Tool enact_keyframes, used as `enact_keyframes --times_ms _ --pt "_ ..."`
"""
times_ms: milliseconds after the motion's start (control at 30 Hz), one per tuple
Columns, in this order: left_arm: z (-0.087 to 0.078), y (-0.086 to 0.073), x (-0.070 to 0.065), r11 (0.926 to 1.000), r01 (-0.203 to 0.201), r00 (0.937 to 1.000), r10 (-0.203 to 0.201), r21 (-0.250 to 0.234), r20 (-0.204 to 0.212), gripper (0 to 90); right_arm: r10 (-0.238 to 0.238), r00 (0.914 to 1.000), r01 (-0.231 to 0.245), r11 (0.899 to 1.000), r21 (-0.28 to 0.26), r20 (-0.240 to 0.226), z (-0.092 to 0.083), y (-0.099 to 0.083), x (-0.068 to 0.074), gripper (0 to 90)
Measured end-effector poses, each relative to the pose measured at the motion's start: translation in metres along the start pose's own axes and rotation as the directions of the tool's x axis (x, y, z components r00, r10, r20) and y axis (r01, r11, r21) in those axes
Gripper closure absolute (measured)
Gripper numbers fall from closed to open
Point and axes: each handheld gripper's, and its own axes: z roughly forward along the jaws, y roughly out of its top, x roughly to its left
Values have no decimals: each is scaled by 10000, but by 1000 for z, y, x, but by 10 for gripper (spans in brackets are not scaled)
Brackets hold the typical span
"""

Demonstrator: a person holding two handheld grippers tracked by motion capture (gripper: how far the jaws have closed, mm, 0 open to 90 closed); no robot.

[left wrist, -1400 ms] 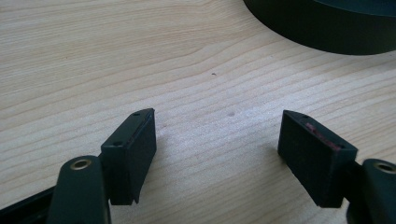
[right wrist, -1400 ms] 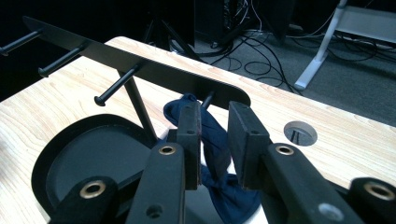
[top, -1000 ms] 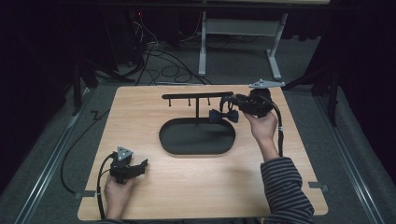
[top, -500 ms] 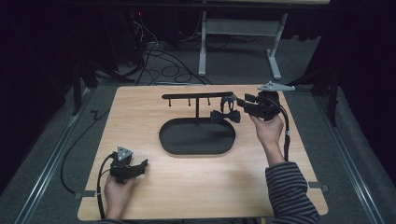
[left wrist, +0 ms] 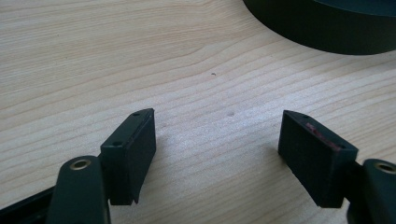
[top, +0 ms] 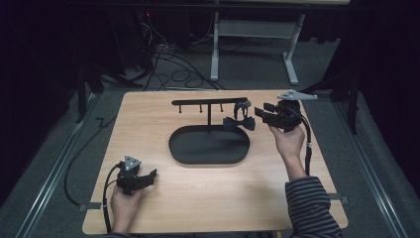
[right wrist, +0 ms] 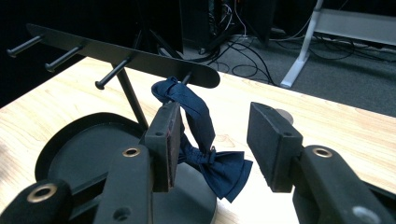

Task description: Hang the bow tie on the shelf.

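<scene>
A black stand with an oval base point(top: 208, 146) and a peg bar point(top: 208, 102) stands mid-table. A navy bow tie point(top: 239, 122) hangs by its band from the rightmost peg, also seen in the right gripper view point(right wrist: 219, 168) under the bar point(right wrist: 140, 56). My right gripper point(top: 261, 111) is level, just right of the tie. Its jaws have just been opening and stand apart point(right wrist: 212, 126), with the tie beyond their tips and no pad pressing on it. At the front left, my left gripper point(top: 148, 177) rests on the wood, open and empty point(left wrist: 217, 135).
The wooden table point(top: 198, 208) ends close to both hands at the front. Behind the table, cables point(top: 168, 59) lie on the grey floor beside a white desk frame point(top: 215, 49). The stand's base edge point(left wrist: 327, 32) lies ahead of the left gripper.
My right gripper has let go of the bow tie and drawn back to the right with wider jaws. The tie stays hanging on its peg. The left gripper has kept still.
</scene>
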Motion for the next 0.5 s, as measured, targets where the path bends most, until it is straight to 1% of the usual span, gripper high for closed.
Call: enact_keyframes --times_ms 133,500 --pt "0 0 0 10000 1 10000 -1 1 0 282 -43 10000 43 10000 -67 -12 -4 0 0 557" --pt "0 0 1 10000 25 10000 -25 21 44 281 -99 9999 99 9999 -30 58 -14 -1 0 547"
